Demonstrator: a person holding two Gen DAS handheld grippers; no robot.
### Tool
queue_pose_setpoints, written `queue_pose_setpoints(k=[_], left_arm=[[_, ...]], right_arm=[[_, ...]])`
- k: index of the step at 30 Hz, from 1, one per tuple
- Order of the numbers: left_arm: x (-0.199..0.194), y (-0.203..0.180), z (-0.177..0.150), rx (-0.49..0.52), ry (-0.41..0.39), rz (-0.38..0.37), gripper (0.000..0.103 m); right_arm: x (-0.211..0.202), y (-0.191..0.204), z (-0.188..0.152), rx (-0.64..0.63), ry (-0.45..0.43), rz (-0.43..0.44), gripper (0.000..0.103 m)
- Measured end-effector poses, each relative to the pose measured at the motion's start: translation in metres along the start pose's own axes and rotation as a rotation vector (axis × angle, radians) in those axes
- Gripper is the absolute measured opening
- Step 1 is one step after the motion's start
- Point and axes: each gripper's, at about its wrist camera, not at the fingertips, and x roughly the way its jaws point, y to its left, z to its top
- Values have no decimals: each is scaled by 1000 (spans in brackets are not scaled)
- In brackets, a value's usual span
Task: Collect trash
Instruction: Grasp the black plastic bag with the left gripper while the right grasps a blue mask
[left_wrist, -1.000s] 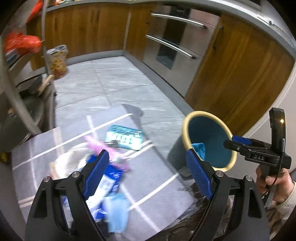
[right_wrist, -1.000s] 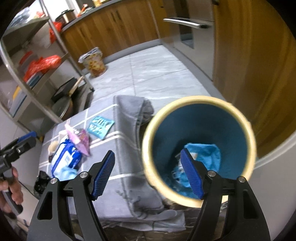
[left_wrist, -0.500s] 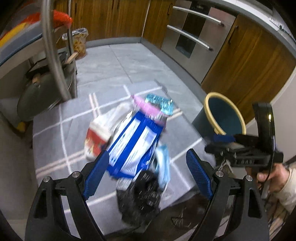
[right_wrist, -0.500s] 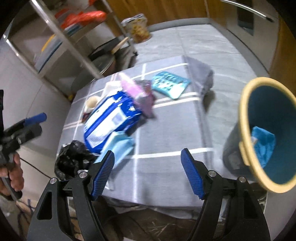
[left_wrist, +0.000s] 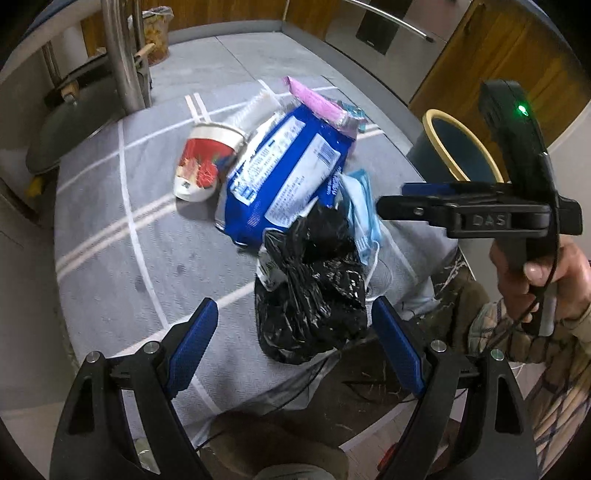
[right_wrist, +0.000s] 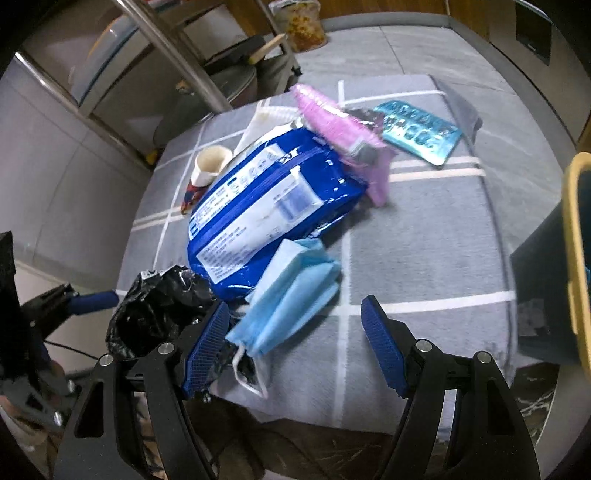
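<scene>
Both tools spread wide and empty, left tool (left_wrist: 293, 350) over the crumpled black bag (left_wrist: 310, 284) just beside the blue packet (right_wrist: 266, 206) on the cloth-covered counter (right_wrist: 424, 240) (light, limp, slippery film; pinch a raised fold), right tool (right_wrist: 295, 345) above the soft face mask (right_wrist: 288, 295).

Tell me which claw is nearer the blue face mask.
Right. The right claw hovers open just above the blue face mask, whose lower end lies between its fingers. The left claw is open over the black plastic bag, beside the mask.
</scene>
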Motion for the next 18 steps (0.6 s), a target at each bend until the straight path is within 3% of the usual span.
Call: queue_pose_setpoints(k=[3,6,10,16,18], left_arm=[[8,1,-1,-21,3,-27,82],[21,2,-4,-34,37,-32,62],[24,4,-4,-55,67,-31,40],[13,3,3,-67,51,-52,22],[6,-1,7,-53,32,-62,20]], right_arm=[[12,5,3,3,17,-3,75],[22,9,3,-12,32,-25,74],[26,7,0,-19,46,-40,47],[20,-6,-4,-8,40,-39,20],[15,-8,-4,-4,31,-32,16]])
